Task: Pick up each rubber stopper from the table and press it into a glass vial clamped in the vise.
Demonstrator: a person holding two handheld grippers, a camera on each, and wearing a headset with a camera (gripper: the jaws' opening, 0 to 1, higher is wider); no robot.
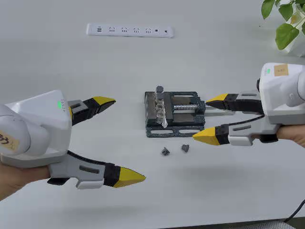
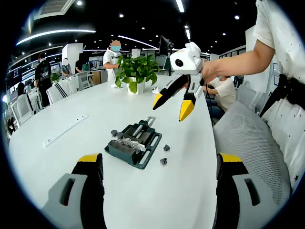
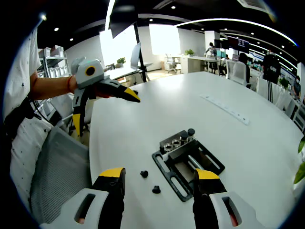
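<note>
A dark vise (image 1: 176, 125) stands mid-table with a row of glass vials (image 1: 161, 112) clamped in it. The far vial carries a dark rubber stopper (image 1: 159, 89). Two loose stoppers (image 1: 165, 151) (image 1: 185, 148) lie on the table just in front of the vise. My left gripper (image 1: 125, 139) hangs open to the left of the vise, holding nothing. My right gripper (image 1: 203, 119) is open beside the vise's right end, above its screw, also holding nothing. In the right gripper view the vise (image 3: 190, 162) and both stoppers (image 3: 144, 174) (image 3: 156, 189) lie ahead of the open jaws.
A white power strip (image 1: 129, 30) lies at the far side of the table. A potted plant (image 1: 286, 19) stands at the far right corner. The table's front edge runs along the bottom right. A mesh chair (image 2: 257, 143) stands behind the person.
</note>
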